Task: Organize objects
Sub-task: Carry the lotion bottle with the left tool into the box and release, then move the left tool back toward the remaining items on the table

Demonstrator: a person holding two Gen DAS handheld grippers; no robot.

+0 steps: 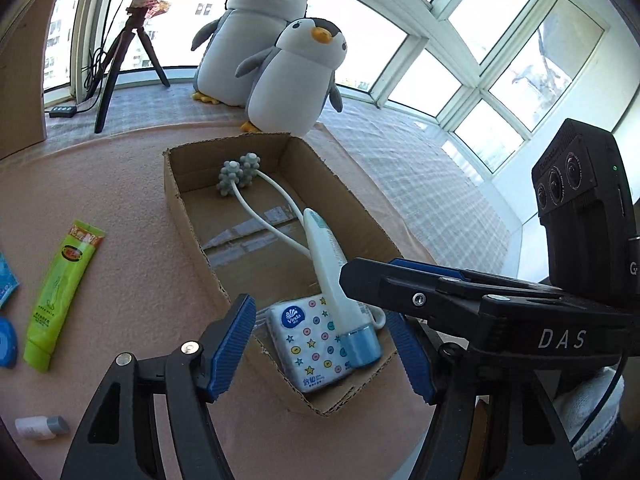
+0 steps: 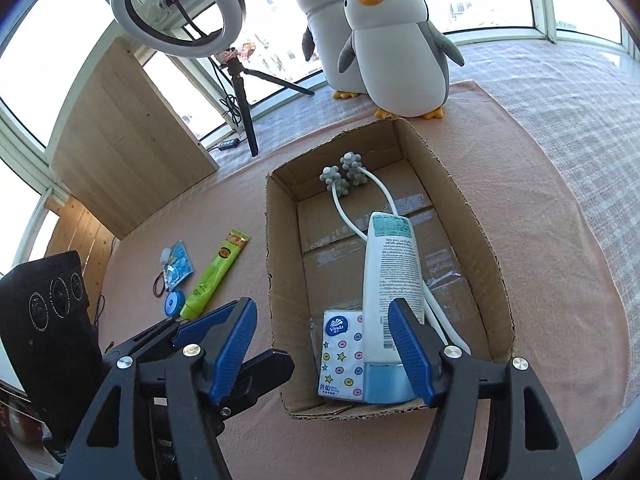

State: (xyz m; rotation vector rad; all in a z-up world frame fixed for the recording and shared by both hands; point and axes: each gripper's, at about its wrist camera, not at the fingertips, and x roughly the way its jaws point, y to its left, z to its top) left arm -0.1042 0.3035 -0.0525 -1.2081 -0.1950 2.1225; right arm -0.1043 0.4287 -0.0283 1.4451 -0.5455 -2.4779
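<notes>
Two open grippers (box [image 2: 486, 236] rim below)

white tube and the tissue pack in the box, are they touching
Touching. The right wrist view shows the white tube lying against the tissue pack, its blue cap pressed to the pack's edge.

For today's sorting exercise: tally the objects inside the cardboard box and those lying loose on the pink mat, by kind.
Tubes: 2, white tube in box, green tube on mat
Tissue packs: 1
Massagers: 1
Blue round cases: 1
Blue packets: 1
Small bottles: 1
Hair ties: 1
Total: 8
</notes>
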